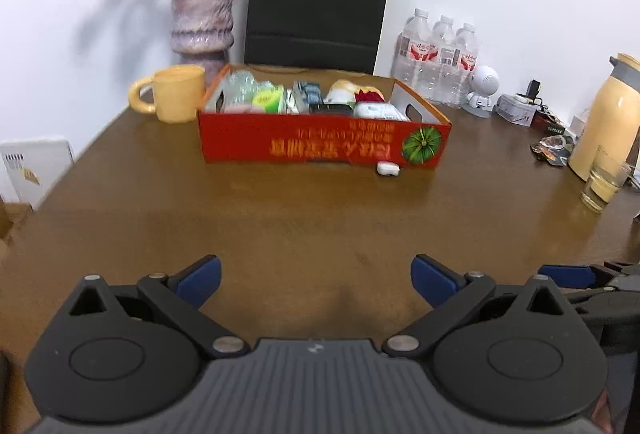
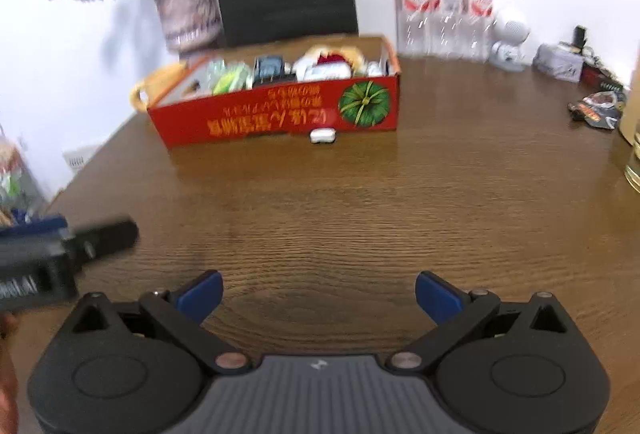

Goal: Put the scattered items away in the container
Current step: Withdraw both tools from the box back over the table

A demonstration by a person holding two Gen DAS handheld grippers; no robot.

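Mug (image 1: 176,93): yellow, touching the left end of the red box (image 1: 320,138); the left wrist view shows it whole, the right wrist view only its handle and rim behind the box corner.
Vase (image 1: 202,20): purple, with dried flowers, behind the box's left end, next to a black paper bag (image 1: 316,2).
Red box: stands on the brown table (image 1: 280,218), already packed with small things, among them a green packet (image 1: 267,100) toward its left end.
White case (image 1: 388,168): small, lying on the table just in front of the box's front wall, below the green printed emblem at the right end; outside the box.
Water bottles (image 1: 438,58): three, right of the box at the wall, with a small white robot figure (image 1: 482,88) beside them.
Jug (image 1: 608,122): cream, far right of the box, a glass (image 1: 604,184) in front of it; the left wrist view shows both fully, the right wrist view only slivers at its edge.
Left gripper (image 1: 316,280): well in front of the box, blue fingers spread wide, nothing between them; seen blurred from the side in the right wrist view.
Right gripper (image 2: 319,298): well in front of the box, fingers spread wide, empty; its blue tip shows at the right edge of the left wrist view.
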